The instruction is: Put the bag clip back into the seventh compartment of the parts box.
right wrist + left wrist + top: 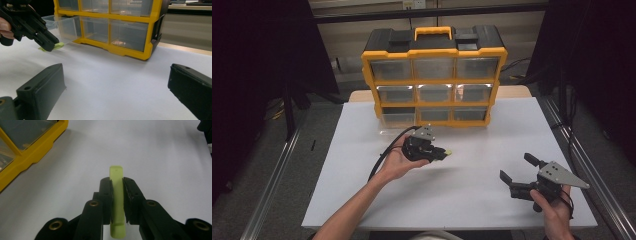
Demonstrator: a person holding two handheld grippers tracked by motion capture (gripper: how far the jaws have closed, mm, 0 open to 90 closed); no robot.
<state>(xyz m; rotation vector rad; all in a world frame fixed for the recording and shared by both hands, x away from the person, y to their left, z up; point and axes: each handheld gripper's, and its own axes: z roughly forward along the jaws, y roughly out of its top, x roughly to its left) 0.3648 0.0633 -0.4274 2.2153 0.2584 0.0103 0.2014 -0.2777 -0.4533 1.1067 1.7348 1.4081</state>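
Note:
A small pale green flat piece [117, 195] is clamped between the two black jaws of my left gripper [117, 185]; its tip sticks out past the jaws. In the high view the left gripper [443, 153] hovers over the middle of the white table, the green piece [447, 152] pointing right. From the right gripper view that left gripper [51, 46] and green piece [59, 45] sit at upper left, in front of a pulled-out clear drawer [61, 26]. My right gripper [518, 174] rests low at the right with its jaws wide apart and nothing between them.
A yellow and black drawer cabinet [434, 75] with clear drawers stands at the back of the white table [362, 195]. Its bottom left drawer [397, 121] is pulled out. Metal rails [584, 165] run along both sides of the table.

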